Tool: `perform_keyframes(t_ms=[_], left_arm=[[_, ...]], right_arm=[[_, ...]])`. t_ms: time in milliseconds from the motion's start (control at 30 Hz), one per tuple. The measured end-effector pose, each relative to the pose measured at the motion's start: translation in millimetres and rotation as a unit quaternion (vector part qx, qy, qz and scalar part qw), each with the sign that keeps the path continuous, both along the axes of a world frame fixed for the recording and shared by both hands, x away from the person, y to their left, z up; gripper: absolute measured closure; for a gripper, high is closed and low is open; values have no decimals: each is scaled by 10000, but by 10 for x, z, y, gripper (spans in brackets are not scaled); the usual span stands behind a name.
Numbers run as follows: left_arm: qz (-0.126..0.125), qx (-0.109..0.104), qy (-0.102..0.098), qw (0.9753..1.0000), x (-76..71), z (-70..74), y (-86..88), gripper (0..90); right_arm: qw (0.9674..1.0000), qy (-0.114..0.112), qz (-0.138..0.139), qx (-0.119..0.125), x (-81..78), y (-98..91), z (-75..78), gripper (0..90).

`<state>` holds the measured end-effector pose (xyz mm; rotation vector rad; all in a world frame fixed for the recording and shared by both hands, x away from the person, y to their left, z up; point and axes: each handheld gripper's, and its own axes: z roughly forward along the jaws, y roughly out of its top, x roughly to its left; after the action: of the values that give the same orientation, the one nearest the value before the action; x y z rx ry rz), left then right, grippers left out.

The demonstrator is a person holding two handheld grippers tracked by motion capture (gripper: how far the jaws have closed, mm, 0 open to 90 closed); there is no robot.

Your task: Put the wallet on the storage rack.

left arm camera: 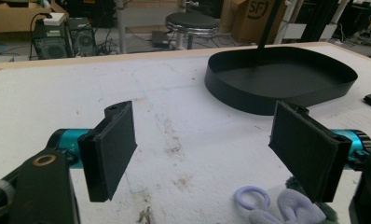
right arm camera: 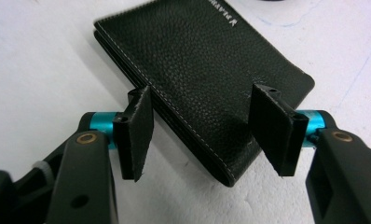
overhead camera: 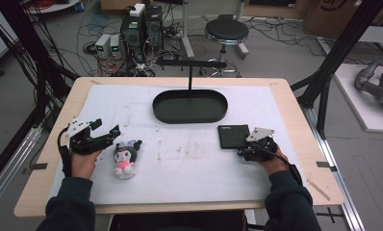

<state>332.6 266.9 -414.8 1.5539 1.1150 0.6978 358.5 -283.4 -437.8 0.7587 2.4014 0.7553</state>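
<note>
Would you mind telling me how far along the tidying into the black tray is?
Nothing looks done: the black oval metal tray holds nothing. In hand: the right gripper straddles the black leather wallet, jaws apart. Left: gripping and moving it. The plush doll lies untouched beside the open left gripper.

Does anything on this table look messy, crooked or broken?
Only small things. The white mat has brownish smudges near its middle. The plush doll lies flat on its back, and the black wallet sits slightly askew. Nothing looks spilled or broken.

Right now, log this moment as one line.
right gripper: open, straddling black wallet corner | left gripper: open, beside plush toy | tray: empty
</note>
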Motion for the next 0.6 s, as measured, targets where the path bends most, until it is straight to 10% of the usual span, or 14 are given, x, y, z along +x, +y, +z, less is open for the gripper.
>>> perform_keyframes(t_ms=[367,600], left_arm=[[4,-12,18,10000,-1,-3,6,221],[35,-35,18,10000,-1,-5,13,221]], right_arm=[[9980,-396,428,-243,-59,59,12,853],[9994,-246,245,86,-77,38,102,881]])
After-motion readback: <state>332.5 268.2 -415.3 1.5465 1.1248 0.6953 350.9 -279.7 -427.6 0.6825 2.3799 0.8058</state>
